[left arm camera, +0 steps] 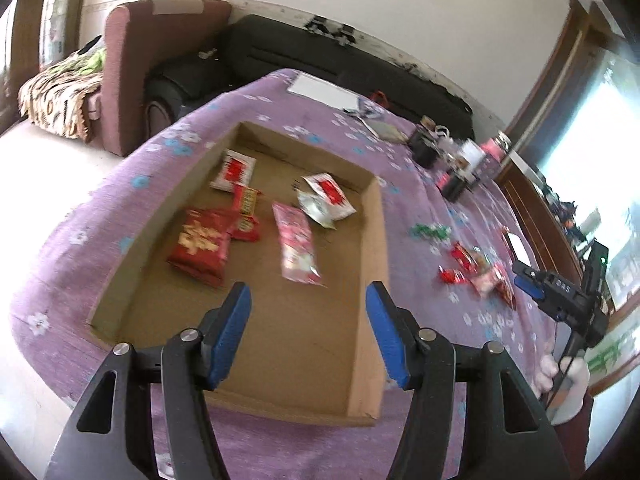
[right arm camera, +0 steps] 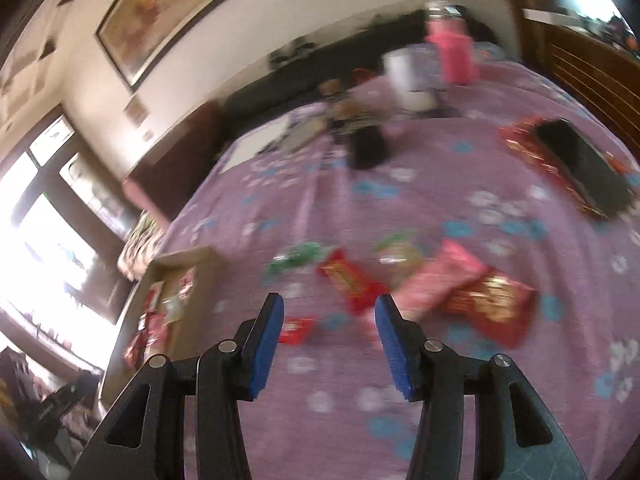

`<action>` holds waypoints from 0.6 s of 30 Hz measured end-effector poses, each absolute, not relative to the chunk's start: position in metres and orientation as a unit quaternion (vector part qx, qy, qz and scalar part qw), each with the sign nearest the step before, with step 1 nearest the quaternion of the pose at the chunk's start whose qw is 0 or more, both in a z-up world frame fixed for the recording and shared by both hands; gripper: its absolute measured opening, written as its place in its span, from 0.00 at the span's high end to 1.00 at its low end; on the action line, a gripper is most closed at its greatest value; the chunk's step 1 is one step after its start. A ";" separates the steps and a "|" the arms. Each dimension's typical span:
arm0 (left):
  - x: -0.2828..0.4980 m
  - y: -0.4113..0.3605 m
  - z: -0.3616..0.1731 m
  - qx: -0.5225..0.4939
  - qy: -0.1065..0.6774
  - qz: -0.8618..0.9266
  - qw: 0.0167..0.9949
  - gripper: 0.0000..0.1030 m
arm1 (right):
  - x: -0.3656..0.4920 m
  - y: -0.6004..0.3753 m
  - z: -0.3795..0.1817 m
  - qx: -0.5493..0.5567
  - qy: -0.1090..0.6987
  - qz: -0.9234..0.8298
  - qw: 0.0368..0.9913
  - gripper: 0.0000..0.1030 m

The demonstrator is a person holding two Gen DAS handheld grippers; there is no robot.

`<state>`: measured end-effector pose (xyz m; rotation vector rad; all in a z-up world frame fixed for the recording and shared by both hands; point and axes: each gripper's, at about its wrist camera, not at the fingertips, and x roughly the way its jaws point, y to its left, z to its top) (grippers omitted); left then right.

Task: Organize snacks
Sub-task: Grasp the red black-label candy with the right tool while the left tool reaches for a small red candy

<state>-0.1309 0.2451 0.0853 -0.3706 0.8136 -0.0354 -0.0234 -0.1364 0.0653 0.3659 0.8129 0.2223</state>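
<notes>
On the table [left arm camera: 280, 92], covered in a purple flowered cloth, a shallow cardboard box [left arm camera: 374, 264] holds a large red packet [left arm camera: 200, 246] near its left wall, two white-and-red sachets [left arm camera: 234, 170] toward its far end and a pink packet [left arm camera: 298, 248] in the middle. The left gripper [left arm camera: 308, 324] hangs over the box's near end, jaws apart with nothing between them. The right gripper [right arm camera: 329, 334], also parted and empty, hangs over the cloth right of the box, above loose snacks [right arm camera: 448, 292].
</notes>
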 end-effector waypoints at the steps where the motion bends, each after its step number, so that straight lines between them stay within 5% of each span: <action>1: -0.132 0.240 0.086 -0.175 0.395 -0.021 0.902 0.43 | -0.023 -0.142 0.062 0.178 0.393 0.102 0.896 0.51; 18: -0.128 0.195 0.072 -0.136 0.429 -0.052 0.892 0.43 | -0.013 -0.155 0.048 0.181 0.392 0.099 0.896 0.51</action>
